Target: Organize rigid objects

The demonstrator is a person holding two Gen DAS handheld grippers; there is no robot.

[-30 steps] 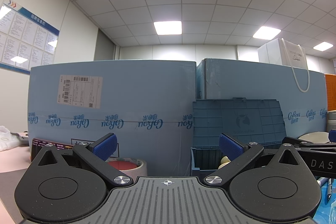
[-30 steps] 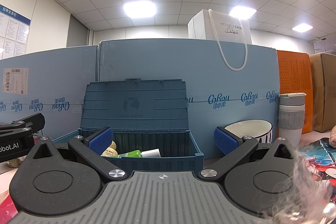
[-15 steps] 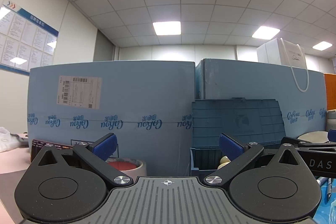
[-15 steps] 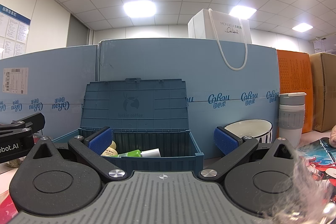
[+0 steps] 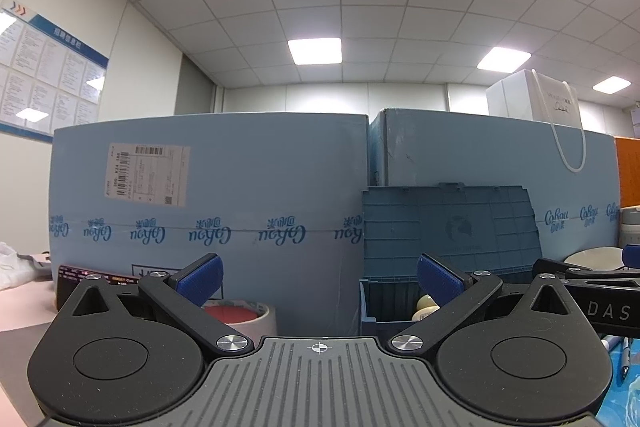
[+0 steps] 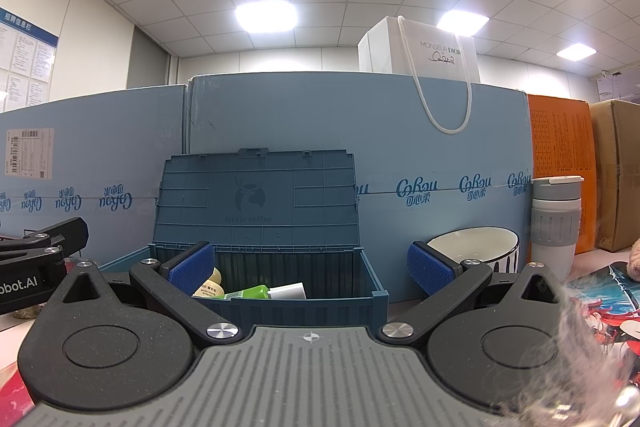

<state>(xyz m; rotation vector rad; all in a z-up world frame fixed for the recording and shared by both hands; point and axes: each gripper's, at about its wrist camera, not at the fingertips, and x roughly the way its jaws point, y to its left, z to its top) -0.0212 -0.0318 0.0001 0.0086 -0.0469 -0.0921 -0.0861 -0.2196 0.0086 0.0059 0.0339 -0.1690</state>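
A dark blue crate (image 6: 304, 301) with its lid (image 6: 256, 203) standing open sits straight ahead in the right wrist view. It holds a green tube (image 6: 248, 293) and a cream bottle (image 6: 210, 285). My right gripper (image 6: 310, 269) is open and empty, level with the crate's front. The crate also shows in the left wrist view (image 5: 370, 325), to the right. My left gripper (image 5: 318, 277) is open and empty, facing the blue boxes. A roll of tape (image 5: 244, 315) with a red core lies just beyond its left finger.
Big light-blue cartons (image 5: 208, 211) wall off the back. A white bowl (image 6: 474, 253) and a grey-white tumbler (image 6: 556, 223) stand right of the crate. A white gift bag (image 6: 420, 55) sits on top of the cartons. An orange box (image 6: 560, 171) and pens (image 5: 624, 351) lie right.
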